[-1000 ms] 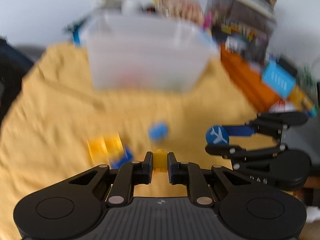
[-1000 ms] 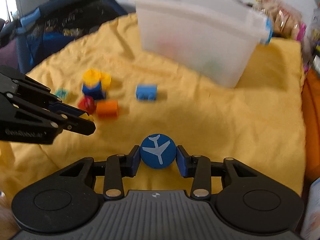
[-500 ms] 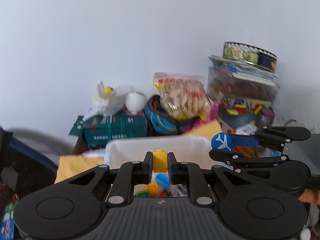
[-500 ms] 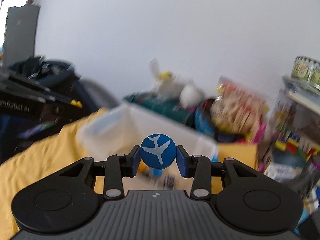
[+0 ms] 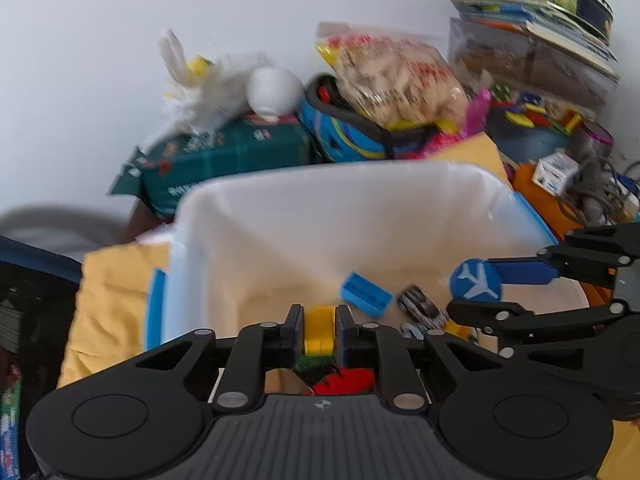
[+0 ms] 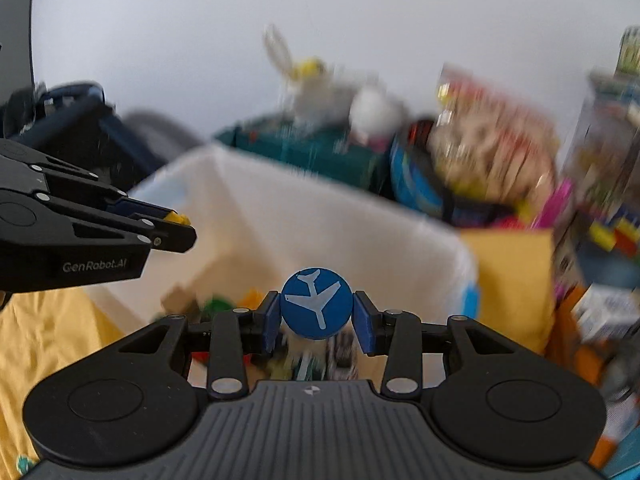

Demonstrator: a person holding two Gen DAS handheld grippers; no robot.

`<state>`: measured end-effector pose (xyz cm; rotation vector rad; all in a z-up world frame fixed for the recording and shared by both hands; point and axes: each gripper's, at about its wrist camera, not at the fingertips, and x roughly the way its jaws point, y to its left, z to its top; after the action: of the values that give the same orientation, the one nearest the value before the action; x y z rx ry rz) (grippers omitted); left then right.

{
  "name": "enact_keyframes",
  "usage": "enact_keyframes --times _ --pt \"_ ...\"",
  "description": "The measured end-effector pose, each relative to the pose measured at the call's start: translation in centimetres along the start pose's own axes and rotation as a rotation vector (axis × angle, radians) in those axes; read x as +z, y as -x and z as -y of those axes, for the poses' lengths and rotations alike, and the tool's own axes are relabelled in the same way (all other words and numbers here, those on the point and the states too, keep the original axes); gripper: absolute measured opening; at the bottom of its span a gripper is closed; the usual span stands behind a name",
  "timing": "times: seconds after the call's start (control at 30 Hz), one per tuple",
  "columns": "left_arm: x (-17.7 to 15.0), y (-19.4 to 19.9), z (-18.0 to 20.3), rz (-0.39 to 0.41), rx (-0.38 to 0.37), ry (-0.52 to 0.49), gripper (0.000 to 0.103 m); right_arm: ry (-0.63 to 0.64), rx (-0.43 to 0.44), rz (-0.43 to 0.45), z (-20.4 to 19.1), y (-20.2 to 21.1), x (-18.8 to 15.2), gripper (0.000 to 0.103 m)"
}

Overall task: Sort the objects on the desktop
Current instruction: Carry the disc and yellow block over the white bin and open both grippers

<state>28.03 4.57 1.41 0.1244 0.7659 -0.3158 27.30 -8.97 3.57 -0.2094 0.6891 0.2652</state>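
**Grippers poised over the bin, one letting go**

Bin first: the translucent white plastic storage bin point(image 5: 328, 216) sits on the yellow cloth point(image 5: 116, 292), and both grippers hang above its open mouth — sensibly, since anything released there falls in with the light-blue toy brick point(image 5: 365, 294) and small toy car point(image 5: 422, 307) already on its floor.

The left gripper point(image 5: 319, 330) has a small yellow toy brick point(image 5: 319, 329) between its pads; its jaws are opening, so the drop looks under way.

The right gripper point(image 6: 316, 316), toward the bin's right side, is clamped on a round blue disc with a white aeroplane symbol point(image 6: 316, 303), not yet released.

One readable marking — "GenRobot.AI" on the left gripper's side.
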Motion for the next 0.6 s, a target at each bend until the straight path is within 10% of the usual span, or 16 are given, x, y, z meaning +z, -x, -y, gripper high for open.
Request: enact_keyframes --times 0.33,0.6 --pt "-0.7 6.2 0.9 0.138 0.017 0.044 0.052 0.020 0.016 0.064 -0.3 2.2 -0.6 0.053" --pt "-8.8 10.7 2.7 0.059 0.019 0.082 0.057 0.104 0.115 0.131 -2.6 7.1 -4.1 0.058"
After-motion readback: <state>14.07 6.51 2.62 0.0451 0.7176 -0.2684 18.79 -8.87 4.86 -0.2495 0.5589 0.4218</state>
